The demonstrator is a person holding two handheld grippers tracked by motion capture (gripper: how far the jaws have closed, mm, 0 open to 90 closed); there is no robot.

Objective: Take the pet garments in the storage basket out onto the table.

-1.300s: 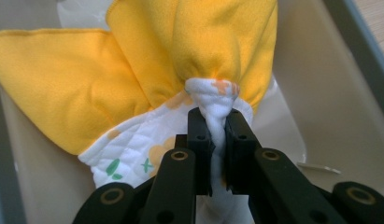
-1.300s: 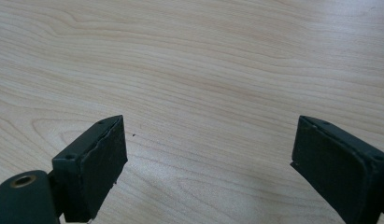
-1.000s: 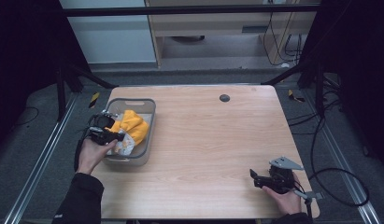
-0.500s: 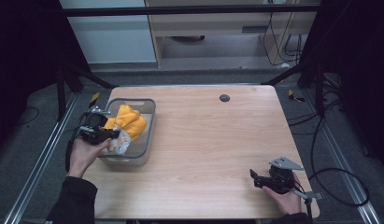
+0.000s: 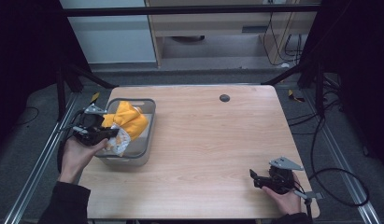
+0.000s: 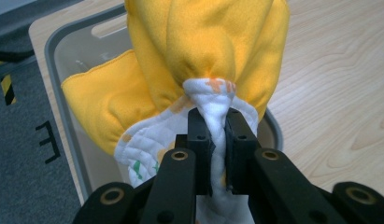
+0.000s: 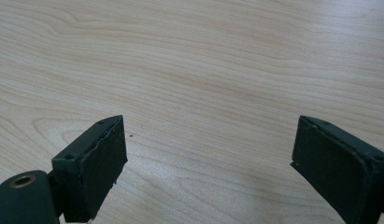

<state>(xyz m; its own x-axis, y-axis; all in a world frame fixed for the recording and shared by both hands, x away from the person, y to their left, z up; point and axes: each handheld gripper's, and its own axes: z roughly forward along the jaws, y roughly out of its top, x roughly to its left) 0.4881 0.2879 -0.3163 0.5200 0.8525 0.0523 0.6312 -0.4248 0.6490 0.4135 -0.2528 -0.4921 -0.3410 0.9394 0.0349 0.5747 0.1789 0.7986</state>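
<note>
In the high view my left tongs (image 5: 103,134) sit at the left of the frame, clamped on a bunched cloth (image 5: 125,122) that is yellow on one face and white and printed on the other; it hangs partly out of the grey bin (image 5: 147,135) at the table's (image 5: 213,140) left edge. Most of the cloth is above the bin's rim, but a tail looks to be down inside, and I judge that tail could drag on the wall and tip or slide the light bin if I pull sideways too fast. My right tongs (image 5: 256,178) are low on the right of the frame, well apart from the bin, so nothing is there to steady it. In the left tongs' view the jaws are pressed together on a narrow twist of the white quilted side (image 6: 216,126) at the centre, with the yellow bulk (image 6: 203,42) ballooning above at the top. That grip is thin: I think the weight of the hanging folds could pull the twist out through the pads, dropping the cloth half over the rim (image 6: 63,84). In the right tongs' view the jaws stand wide apart over bare wood (image 7: 203,84), holding nothing.
</note>
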